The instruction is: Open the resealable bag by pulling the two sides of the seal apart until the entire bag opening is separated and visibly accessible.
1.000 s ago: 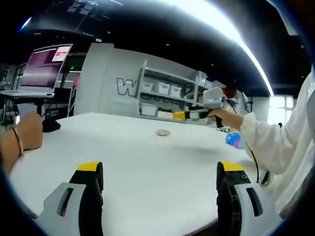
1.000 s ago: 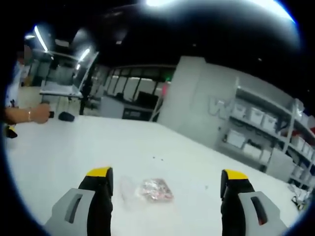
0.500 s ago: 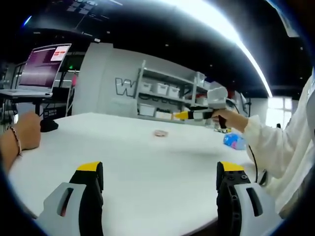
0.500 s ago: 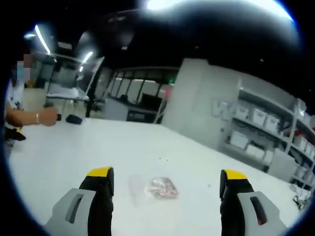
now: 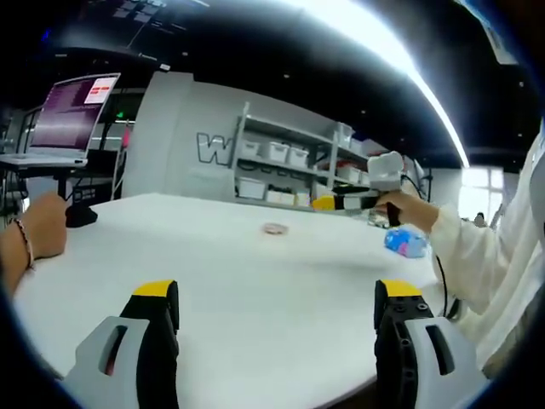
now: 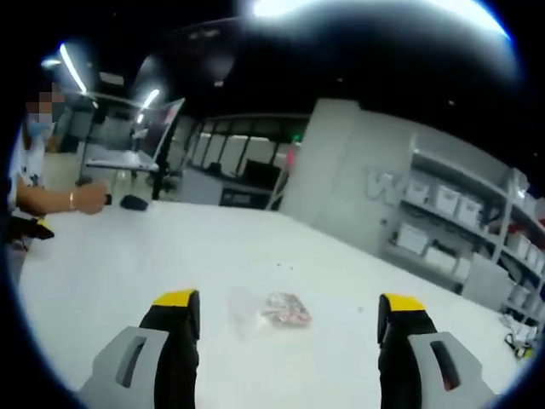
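A small clear resealable bag [image 6: 274, 309] with reddish contents lies flat on the white table [image 6: 128, 273], a little ahead of my right gripper [image 6: 289, 319], which is open and holds nothing. In the left gripper view the same bag [image 5: 274, 228] is a small shape far across the table, well beyond my open left gripper [image 5: 277, 307]. The right gripper [image 5: 336, 202] also appears there, held in a hand with a white sleeve, hovering above the table to the right of the bag.
Another person's hand [image 5: 38, 228] rests on the table edge at the left, beside a dark mouse [image 5: 83, 216] and a laptop [image 5: 68, 119] on a stand. A blue object [image 5: 404, 244] lies at the right. Shelves with white bins [image 5: 277, 162] stand behind.
Both views drifted slightly. In the left gripper view the right gripper moved a little to the right. The bag sits slightly higher between the right jaws.
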`<control>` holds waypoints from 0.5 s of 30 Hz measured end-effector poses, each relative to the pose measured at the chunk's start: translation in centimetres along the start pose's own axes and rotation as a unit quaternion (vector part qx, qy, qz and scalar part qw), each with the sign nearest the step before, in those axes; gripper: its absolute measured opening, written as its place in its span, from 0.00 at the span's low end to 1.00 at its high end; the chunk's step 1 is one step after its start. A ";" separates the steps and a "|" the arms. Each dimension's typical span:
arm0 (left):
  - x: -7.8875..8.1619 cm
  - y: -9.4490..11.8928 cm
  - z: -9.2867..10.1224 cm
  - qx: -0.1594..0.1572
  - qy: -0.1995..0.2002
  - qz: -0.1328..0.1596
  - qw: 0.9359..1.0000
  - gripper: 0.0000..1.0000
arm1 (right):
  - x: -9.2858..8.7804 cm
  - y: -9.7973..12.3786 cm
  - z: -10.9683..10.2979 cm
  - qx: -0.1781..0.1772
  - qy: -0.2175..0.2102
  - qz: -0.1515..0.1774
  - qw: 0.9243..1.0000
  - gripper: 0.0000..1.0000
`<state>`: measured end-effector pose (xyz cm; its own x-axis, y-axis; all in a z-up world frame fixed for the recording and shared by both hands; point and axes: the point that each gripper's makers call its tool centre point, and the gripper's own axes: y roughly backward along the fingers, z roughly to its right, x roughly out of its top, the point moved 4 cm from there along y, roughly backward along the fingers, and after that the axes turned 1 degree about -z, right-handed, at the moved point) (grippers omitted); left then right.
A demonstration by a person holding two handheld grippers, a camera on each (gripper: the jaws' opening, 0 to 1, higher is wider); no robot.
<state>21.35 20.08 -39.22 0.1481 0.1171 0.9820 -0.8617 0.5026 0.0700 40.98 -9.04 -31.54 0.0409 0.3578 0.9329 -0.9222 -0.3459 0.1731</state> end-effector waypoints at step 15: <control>-0.2 0.1 -0.1 0.002 -0.002 -0.002 1.000 0.94 | -0.5 3.8 -1.2 -0.011 -0.010 0.016 1.000 0.86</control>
<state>21.34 20.19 -39.44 0.1501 0.1118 0.9823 -0.8628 0.4999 0.0749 36.96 -9.46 -31.77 0.0193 0.3288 0.9442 -0.9311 -0.3381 0.1368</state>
